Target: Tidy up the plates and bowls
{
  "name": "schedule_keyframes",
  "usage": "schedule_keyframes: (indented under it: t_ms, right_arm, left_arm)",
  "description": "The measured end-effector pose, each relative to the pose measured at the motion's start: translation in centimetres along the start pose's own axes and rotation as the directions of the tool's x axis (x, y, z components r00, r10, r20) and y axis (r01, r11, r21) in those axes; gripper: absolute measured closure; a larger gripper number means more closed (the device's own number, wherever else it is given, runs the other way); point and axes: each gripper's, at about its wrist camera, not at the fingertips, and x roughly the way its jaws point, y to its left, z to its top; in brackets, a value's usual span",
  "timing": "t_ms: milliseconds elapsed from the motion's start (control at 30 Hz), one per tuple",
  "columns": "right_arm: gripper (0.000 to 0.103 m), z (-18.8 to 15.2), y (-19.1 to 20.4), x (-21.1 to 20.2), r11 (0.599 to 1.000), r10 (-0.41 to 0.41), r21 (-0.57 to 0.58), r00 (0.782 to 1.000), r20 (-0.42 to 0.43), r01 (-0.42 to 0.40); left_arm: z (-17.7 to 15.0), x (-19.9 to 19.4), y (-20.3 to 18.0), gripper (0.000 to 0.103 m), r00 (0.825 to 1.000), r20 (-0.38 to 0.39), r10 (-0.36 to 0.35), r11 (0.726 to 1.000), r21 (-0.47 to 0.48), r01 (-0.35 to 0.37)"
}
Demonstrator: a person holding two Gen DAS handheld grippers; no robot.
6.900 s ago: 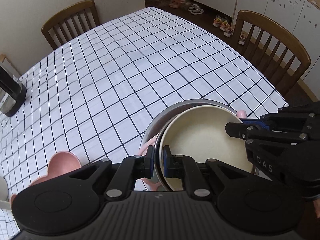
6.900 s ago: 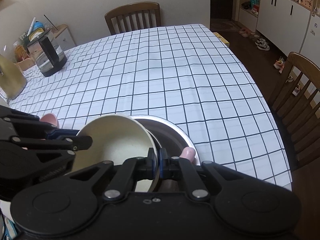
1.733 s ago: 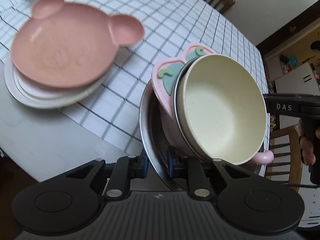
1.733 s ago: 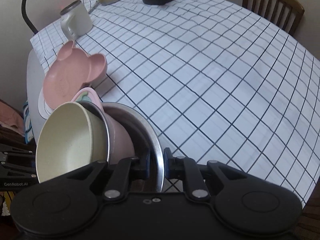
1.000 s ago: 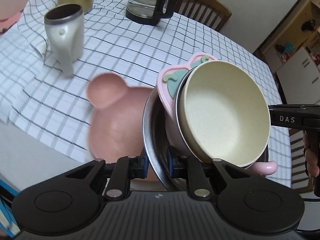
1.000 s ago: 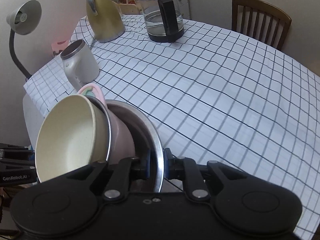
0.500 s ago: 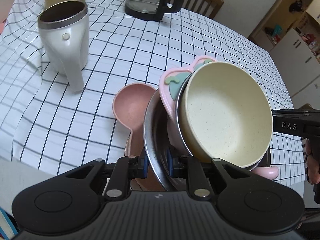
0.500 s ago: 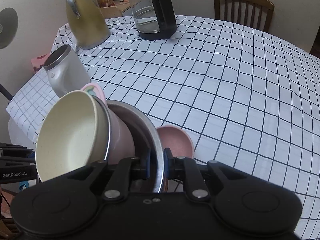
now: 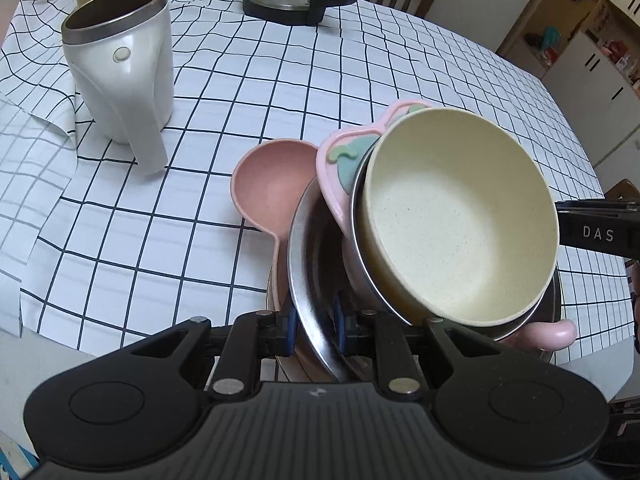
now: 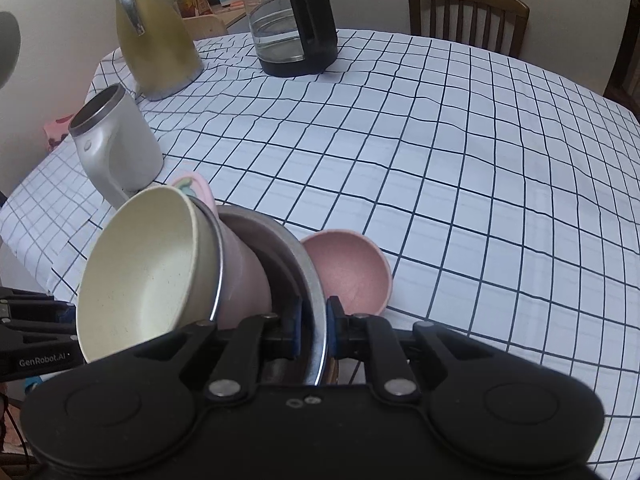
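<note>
A nested stack tilts in my grip: a cream bowl (image 9: pixel 456 220) sits inside a pink bowl (image 9: pixel 340 168), which sits inside a steel bowl (image 9: pixel 308 256). My left gripper (image 9: pixel 314 326) has its fingers closed on the steel bowl's rim on one side, and my right gripper (image 10: pixel 310 330) clamps the rim on the opposite side. The stack hangs over the near edge of the tabletop (image 10: pixel 460 160), which wears a checked cloth. Just beyond the steel bowl lies a pink plate (image 9: pixel 272 184) with a round ear; whether the two touch I cannot tell. Left of the stack stands a white mug (image 9: pixel 120 64). Further back from the stack are a yellow jug (image 10: pixel 156 40) and a glass carafe (image 10: pixel 292 24), with a chair (image 10: pixel 468 16) behind the tabletop.
</note>
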Motion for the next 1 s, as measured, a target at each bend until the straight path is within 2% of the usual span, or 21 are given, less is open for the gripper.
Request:
schedule_keyframes:
  t_ms: [233, 367, 567, 700, 1000]
  right_arm:
    - [0.088, 0.3, 0.1, 0.0, 1.000, -0.026, -0.009, 1.000, 0.002, 0.026]
    - [0.083, 0.4, 0.2, -0.3, 0.999, -0.035, -0.021, 0.999, -0.001, 0.035]
    - [0.082, 0.2, 0.3, -1.1, 0.999, -0.041, -0.027, 0.999, -0.005, 0.041]
    - [0.080, 0.0, 0.2, -2.2, 0.999, -0.037, -0.022, 0.999, 0.010, 0.037]
    - [0.070, -0.8, 0.5, -5.9, 1.000, -0.009, -0.024, 0.997, 0.082, 0.011]
  left_arm:
    - [0.0, 0.1, -0.6, 0.086, 1.000, -0.004, 0.022, 0.999, 0.034, -0.022]
    - [0.1, -0.1, -0.6, 0.086, 0.999, 0.003, 0.032, 0.999, 0.034, -0.032]
    - [0.1, -0.9, -0.4, 0.086, 0.999, 0.020, 0.043, 0.999, 0.030, -0.044]
    - [0.0, -2.0, -0.5, 0.086, 0.998, 0.048, 0.047, 0.998, 0.030, -0.049]
    - [-0.3, -5.4, -1.8, 0.084, 0.988, 0.146, 0.053, 0.996, 0.062, -0.063]
